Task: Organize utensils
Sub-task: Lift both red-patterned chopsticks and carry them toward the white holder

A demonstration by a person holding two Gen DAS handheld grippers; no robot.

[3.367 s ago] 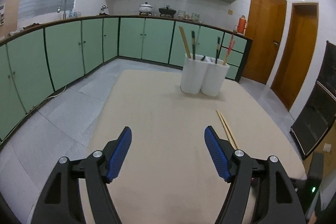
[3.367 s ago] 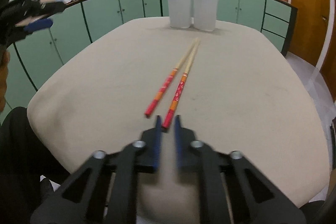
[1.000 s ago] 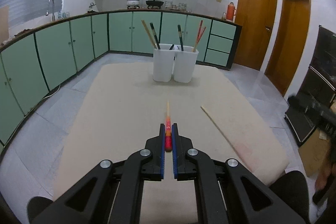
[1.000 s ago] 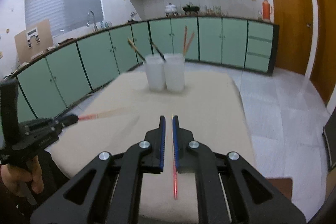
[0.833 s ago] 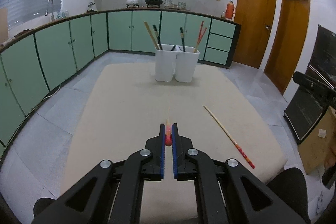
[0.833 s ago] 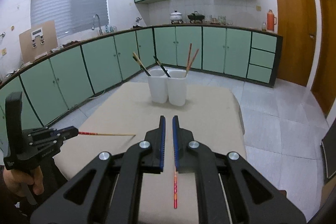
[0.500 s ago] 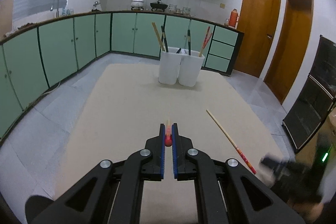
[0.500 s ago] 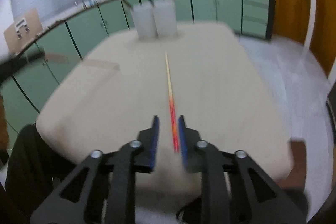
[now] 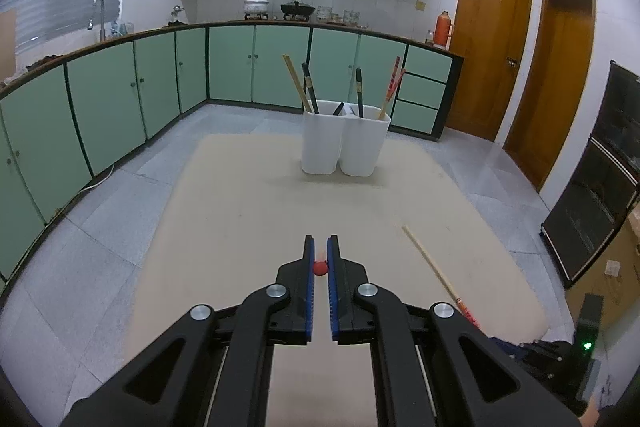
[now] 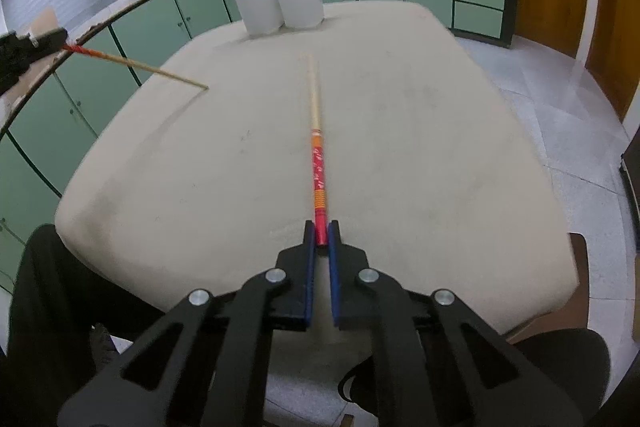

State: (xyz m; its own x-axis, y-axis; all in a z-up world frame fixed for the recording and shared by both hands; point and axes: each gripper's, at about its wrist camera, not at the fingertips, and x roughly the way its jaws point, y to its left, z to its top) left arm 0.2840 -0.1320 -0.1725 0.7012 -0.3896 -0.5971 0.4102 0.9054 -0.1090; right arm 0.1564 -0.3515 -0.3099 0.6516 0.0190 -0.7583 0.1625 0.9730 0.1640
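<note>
Red lacquer marks the butt of the chopstick that the left gripper is pinching, jaws nearly closed on it; in the left wrist view it is pointing straight away, so only its end is showing. Beyond, the two white holders are standing together at the far end of the beige table, already carrying several sticks. With so short a bite, the chopstick could be pivoting or slipping during transport.

In the right wrist view, the right gripper is clamping the red end of a second chopstick, whose pale tip is apparently resting on the table, well short of the holders. Lifting by the extreme end risks the stick swinging downward, missing a holder's mouth or knocking it; the left gripper's chopstick, hovering nearby, could be colliding with it.
</note>
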